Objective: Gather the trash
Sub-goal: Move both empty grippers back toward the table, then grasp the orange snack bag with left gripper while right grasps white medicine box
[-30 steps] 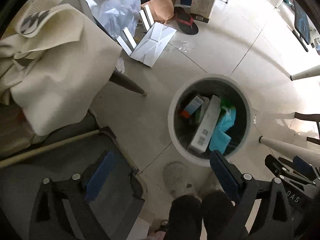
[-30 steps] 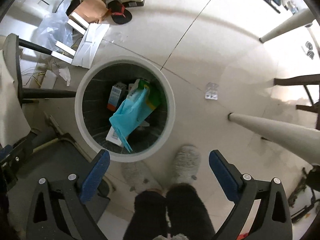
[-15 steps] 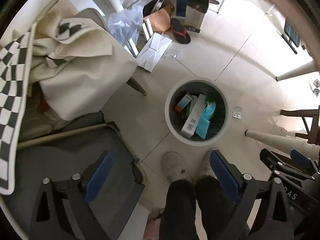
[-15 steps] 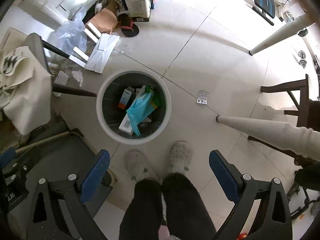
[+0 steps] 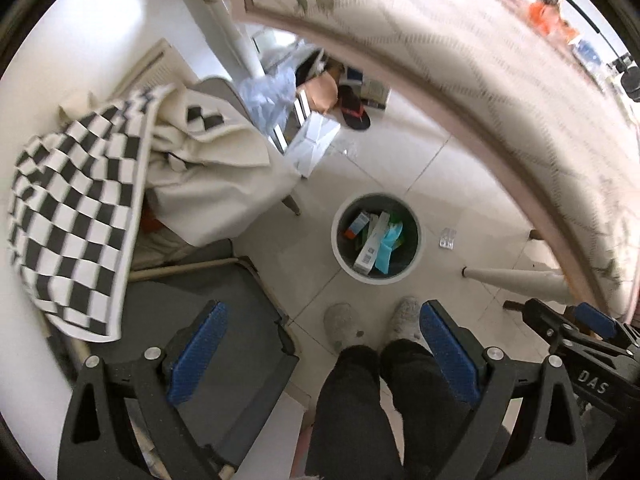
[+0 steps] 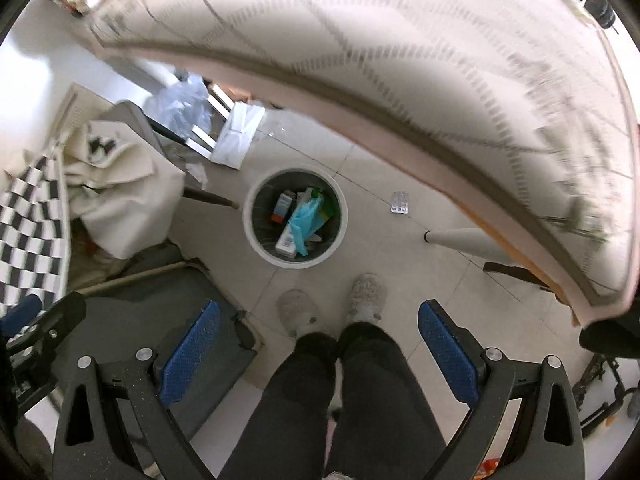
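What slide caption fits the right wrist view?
Open right gripper high above a filled trash bin, blister pack on floor.

Boxes in the bin point(image 6: 256, 236); blister pack point(image 6: 400, 202) right of it; slippers point(image 6: 298, 312) before it

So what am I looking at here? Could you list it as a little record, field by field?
Setting: tiled floor beside a table edge
Trash bin: round, white rim, open, upright
In the bin: teal bag, white carton, orange-and-blue box
Loose on floor: blister pack, right of the bin, not touching it
Left claw: open, empty
Right claw: open, empty
Person: slippered feet just in front of the bin
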`<state>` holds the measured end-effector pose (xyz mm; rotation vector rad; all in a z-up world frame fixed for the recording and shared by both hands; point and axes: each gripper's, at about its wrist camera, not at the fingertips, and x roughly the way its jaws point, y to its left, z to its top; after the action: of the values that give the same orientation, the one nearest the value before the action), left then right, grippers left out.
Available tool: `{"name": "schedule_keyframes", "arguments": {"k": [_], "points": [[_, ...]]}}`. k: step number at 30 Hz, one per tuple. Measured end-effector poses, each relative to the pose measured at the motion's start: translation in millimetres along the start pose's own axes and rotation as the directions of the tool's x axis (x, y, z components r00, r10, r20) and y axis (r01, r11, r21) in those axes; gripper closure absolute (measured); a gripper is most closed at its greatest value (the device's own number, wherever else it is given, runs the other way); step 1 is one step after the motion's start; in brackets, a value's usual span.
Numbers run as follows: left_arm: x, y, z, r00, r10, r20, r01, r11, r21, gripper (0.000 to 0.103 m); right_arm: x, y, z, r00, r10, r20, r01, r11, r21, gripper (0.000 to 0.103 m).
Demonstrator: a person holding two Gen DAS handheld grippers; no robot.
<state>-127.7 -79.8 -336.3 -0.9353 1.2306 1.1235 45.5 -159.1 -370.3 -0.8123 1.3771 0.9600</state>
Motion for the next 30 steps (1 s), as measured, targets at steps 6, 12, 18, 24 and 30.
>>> {"name": "schedule_keyframes", "arguments": {"k": [6, 12, 18, 24, 30], "points": [[-51, -32, 42, 0.997, -0.016, 0.079, 0.016, 1.0, 0.005, 0.005, -69, -27, 31, 0.997, 0.056, 0.057, -0.061, 0.994, 0.092, 0.002], [-89, -122, 120, 0.984, -0.052, 0.172, 0.041, 0.997, 0.07, 0.005, -112, -103, 102, 0.995, 0.03, 0.1, -0.049, 0.98, 0.191, 0.002], [-99, -238, 213, 0.975, -0.046, 0.215, 0.025, 0.995, 0.099, 0.005, -152, -232, 212, 0.988, -0.026, 0.154, -0.02, 0.957, 0.29, 0.002], [-58, -348, 305, 0.984, 0.012, 0.179, -0.027, 0.997, 0.079, 0.005, -139, -364, 343, 0.985, -0.152, 0.085, 0.123, 0.953, 0.277, 0.002], [6, -407, 374, 0.994, 0.07, 0.086, -0.076, 0.995, 0.063, 0.005, -78, -442, 449, 0.979, -0.203, -0.02, 0.202, 0.955, 0.219, 0.002]]}}
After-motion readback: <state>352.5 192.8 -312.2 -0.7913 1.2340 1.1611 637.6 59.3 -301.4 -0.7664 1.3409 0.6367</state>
